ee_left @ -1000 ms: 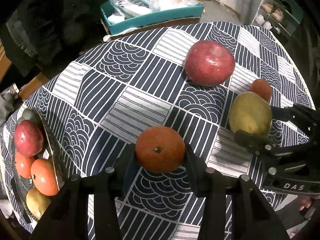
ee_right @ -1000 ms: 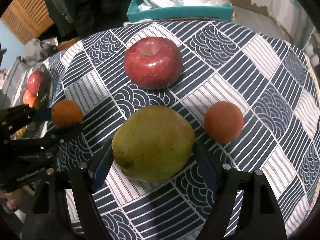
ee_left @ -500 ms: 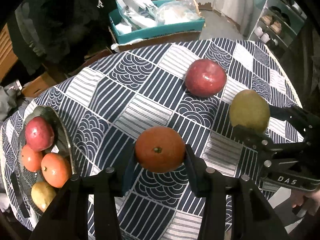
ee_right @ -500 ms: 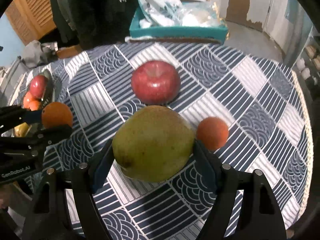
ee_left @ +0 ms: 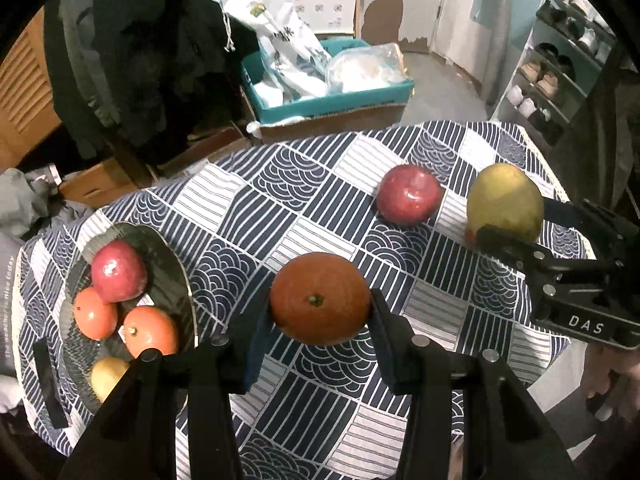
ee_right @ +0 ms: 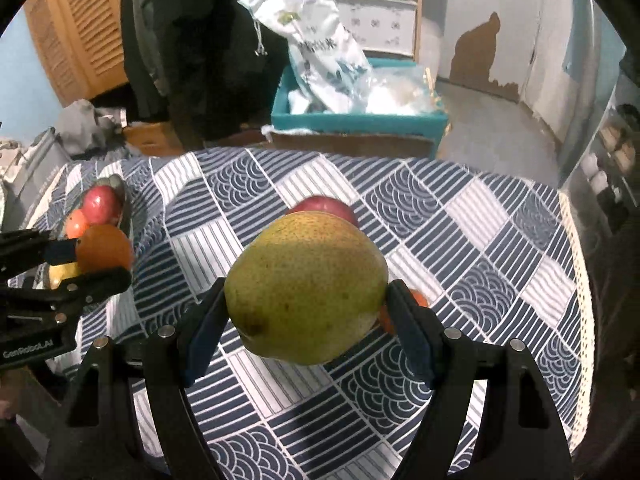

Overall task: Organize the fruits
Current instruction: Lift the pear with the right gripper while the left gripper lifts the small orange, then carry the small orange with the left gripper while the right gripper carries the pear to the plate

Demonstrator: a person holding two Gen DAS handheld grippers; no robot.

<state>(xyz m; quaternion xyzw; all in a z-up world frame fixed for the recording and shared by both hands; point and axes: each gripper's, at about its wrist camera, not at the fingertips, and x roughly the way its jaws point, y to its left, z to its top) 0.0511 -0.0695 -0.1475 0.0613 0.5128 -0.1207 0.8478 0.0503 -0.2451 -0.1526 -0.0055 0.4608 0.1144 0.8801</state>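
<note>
My left gripper [ee_left: 318,316] is shut on an orange [ee_left: 320,298], held well above the patterned tablecloth [ee_left: 240,216]. My right gripper [ee_right: 306,312] is shut on a yellow-green pear [ee_right: 306,286], also lifted off the table; the pear [ee_left: 504,202] shows at the right of the left wrist view. A red apple [ee_left: 410,200] rests on the cloth, and in the right wrist view the pear half hides that apple [ee_right: 324,205]. A small orange [ee_right: 420,300] peeks out behind the right finger. At the left, a dark bowl [ee_left: 176,264] holds a red apple, two oranges and a pear.
Beyond the table's far edge sits a teal box [ee_left: 332,98] with white bags in it. Dark clothing [ee_left: 132,60] hangs at the back left. A shoe rack [ee_left: 560,68] stands at the right. A person's hand [ee_left: 612,384] holds the right gripper.
Both grippers have risen with their fruit, so the table looks smaller and farther. The bowl of fruit has come fully into the left wrist view. The small orange is now mostly hidden behind the pear.
</note>
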